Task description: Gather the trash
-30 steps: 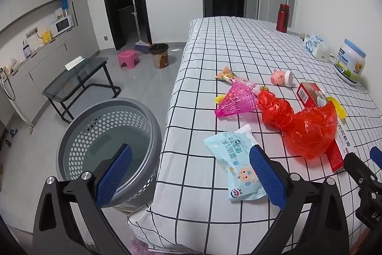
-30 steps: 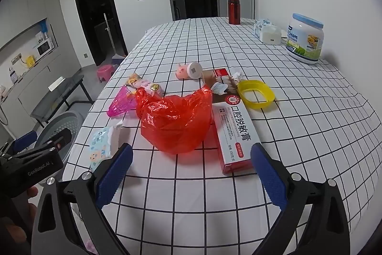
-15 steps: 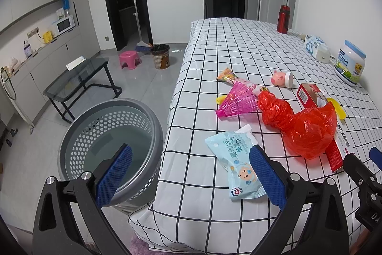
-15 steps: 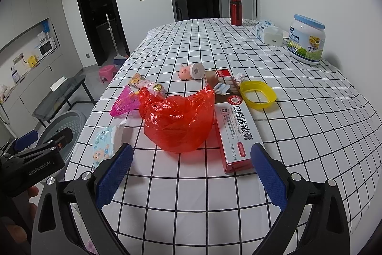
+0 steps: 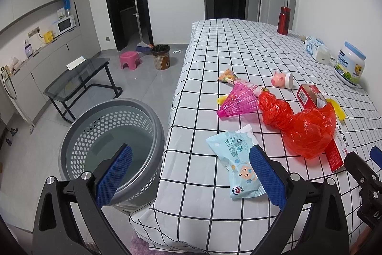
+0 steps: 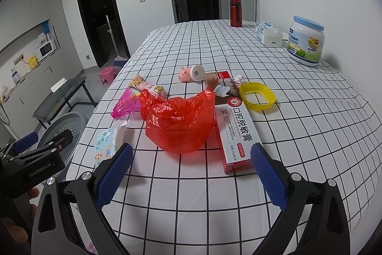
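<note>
A crumpled red plastic bag (image 6: 179,121) lies mid-table, partly over a red toothpaste box (image 6: 237,134). To its left lie a light-blue wet-wipe pack (image 5: 237,165), a pink ribbed cone (image 5: 238,103) and a snack wrapper (image 5: 228,77). A grey perforated basket (image 5: 107,135) stands on the floor by the table's left edge. My left gripper (image 5: 188,176) is open, straddling the table edge between basket and wipe pack. My right gripper (image 6: 189,173) is open, low over the cloth in front of the red bag, holding nothing.
Further back on the checked tablecloth (image 6: 310,126) sit a pink pig toy (image 6: 192,73), yellow lid (image 6: 257,96), small brush (image 6: 220,90), milk-powder tub (image 6: 305,43), tissue pack (image 6: 268,34) and red bottle (image 6: 236,12). A glass side table (image 5: 78,78), pink stool (image 5: 130,59) and bin (image 5: 161,60) stand on the floor.
Both grippers have risen and drawn back slightly, so the table items sit a little further off. Nothing was grasped or moved.
</note>
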Available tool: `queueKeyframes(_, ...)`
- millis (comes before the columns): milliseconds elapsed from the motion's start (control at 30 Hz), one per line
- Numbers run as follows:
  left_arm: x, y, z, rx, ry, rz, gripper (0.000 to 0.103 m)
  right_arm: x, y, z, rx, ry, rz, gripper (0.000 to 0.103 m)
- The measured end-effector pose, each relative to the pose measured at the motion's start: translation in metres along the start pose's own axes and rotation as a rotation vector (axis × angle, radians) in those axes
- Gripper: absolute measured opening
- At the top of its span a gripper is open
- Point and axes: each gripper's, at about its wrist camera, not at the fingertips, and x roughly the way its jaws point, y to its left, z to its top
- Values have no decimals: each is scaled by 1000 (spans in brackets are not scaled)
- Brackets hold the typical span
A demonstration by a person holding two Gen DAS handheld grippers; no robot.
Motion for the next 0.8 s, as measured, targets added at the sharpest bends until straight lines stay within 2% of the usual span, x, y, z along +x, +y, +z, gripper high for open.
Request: queueKeyframes(800,0,0,0,0,-1,0,97,2,-1,-2,2,5,8,94)
